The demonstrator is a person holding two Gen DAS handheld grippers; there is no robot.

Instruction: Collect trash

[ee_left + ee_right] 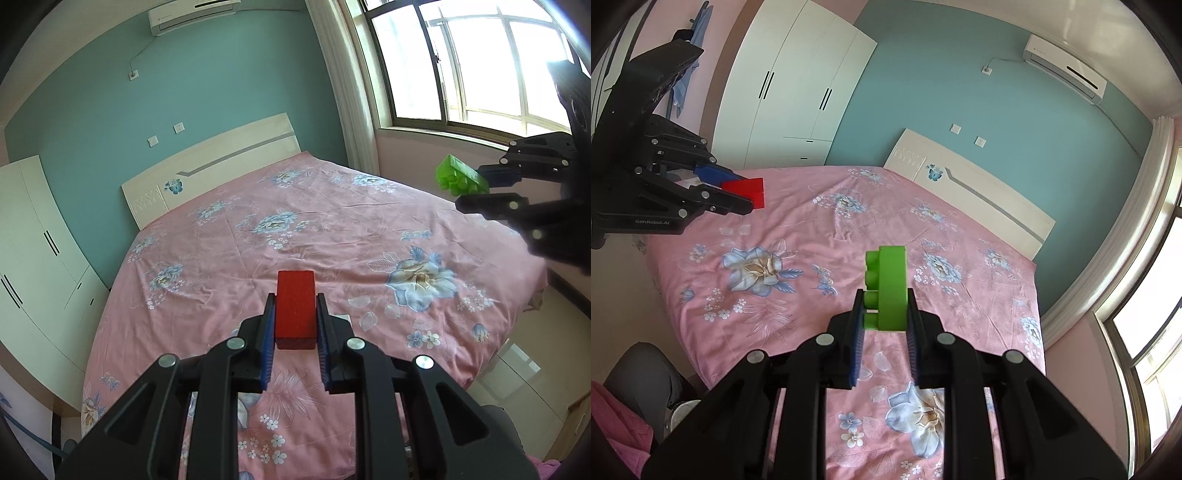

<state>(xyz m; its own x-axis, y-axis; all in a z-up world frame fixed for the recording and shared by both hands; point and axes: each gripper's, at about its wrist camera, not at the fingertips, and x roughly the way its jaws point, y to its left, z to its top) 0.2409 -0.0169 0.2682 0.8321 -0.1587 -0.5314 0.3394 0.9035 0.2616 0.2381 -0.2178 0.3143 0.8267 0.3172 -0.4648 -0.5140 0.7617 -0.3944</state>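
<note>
My left gripper (pixel 295 314) is shut on a red block (pixel 295 306) and holds it up above the pink flowered bed (pixel 229 266). It also shows at the left of the right wrist view (pixel 738 190) with the red block (pixel 748 188) between its fingers. My right gripper (pixel 884 308) is shut on a green studded toy brick (pixel 888 288), also held in the air over the bed (pixel 798 229). In the left wrist view the right gripper (pixel 480 186) shows at the right edge with the green brick (pixel 460 179).
A white headboard (pixel 221 162) stands against the teal wall. A white wardrobe (pixel 33 243) is left of the bed. A large window (pixel 480 66) is on the right. A grey bin (pixel 642 380) and pink cloth (pixel 617 432) sit by the bed's corner.
</note>
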